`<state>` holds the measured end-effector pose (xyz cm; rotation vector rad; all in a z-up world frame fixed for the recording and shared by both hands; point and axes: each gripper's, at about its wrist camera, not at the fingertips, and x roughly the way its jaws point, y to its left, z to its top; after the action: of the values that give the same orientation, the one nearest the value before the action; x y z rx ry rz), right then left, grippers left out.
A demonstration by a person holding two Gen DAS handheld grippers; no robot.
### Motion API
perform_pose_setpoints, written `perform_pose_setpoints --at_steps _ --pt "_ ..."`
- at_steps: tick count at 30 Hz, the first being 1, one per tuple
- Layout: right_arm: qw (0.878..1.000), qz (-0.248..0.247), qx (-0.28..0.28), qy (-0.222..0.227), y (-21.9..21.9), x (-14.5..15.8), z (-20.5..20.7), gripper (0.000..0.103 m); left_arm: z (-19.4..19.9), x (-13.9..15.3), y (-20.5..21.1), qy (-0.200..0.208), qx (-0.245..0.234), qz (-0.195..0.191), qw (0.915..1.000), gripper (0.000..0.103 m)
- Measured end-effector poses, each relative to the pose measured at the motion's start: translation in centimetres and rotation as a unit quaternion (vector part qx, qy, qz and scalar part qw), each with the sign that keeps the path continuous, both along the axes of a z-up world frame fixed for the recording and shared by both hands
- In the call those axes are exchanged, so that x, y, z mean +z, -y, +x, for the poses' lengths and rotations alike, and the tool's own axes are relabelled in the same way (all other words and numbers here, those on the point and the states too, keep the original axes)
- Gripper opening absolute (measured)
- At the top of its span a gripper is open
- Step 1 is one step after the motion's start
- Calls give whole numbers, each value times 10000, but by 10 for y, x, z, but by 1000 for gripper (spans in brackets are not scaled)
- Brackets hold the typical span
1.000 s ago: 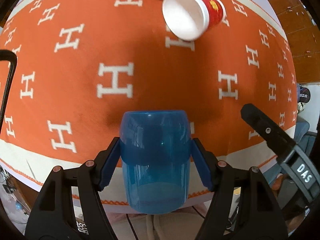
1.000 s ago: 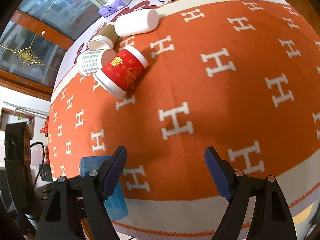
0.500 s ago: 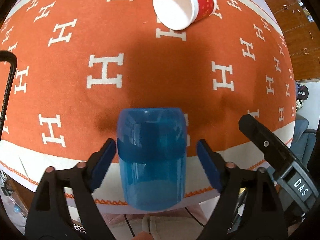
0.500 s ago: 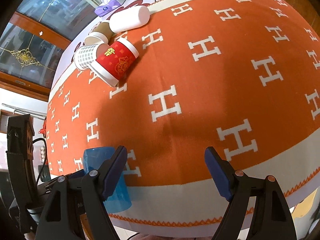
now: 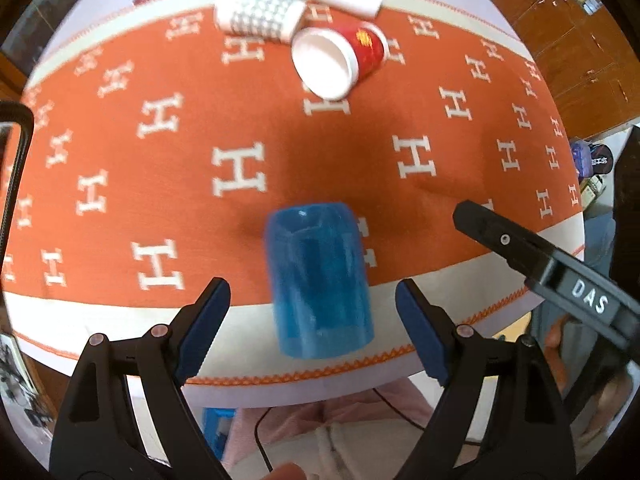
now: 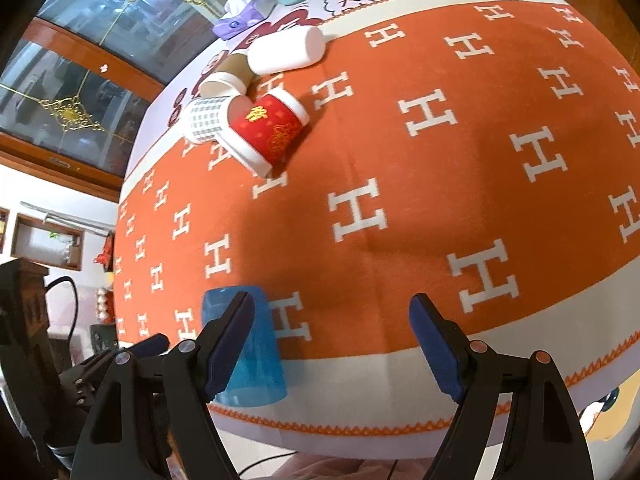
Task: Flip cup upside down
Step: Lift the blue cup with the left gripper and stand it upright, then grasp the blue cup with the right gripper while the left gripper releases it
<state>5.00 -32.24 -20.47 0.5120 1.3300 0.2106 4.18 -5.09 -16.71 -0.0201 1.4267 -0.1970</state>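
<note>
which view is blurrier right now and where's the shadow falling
Left wrist view: motion-smeared, with the blue cup and far paper cups soft. Right wrist view: sharper, with a broad soft shadow across the orange cloth above the open right gripper.

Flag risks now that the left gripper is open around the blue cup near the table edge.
1. The blue cup stands close to the tablecloth edge; a nudge from the left gripper pulling back could tip it off.
2. The right gripper, open, hovers beside the cup; a sideways drift could clip it.
</note>
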Motion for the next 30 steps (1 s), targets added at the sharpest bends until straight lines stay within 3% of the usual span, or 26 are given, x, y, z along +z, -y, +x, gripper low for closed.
perform_pose_setpoints --at_steps 5,11,13,20,26,30 --pt "9992 251 315 48 -12 10 -4 81 -12 25 -25 465 174 287 9984 80" --pt "9953 661 701 40 -29 14 -7 81 -21 20 -55 467 542 220 9972 74" --pt "9939 739 822 -9 -36 12 -7 82 -23 11 -61 403 643 131 9970 65" --pt "9881 953 1152 -351 -56 -16 3 82 -28 -8 -74 529 877 116 9947 56" --pt "9806 1169 1431 -657 -75 -44 17 81 -20 -22 -81 572 887 37 9944 34" --pt "9769 1184 1594 -788 -86 -60 27 79 -17 -28 -83 677 832 24 9942 32"
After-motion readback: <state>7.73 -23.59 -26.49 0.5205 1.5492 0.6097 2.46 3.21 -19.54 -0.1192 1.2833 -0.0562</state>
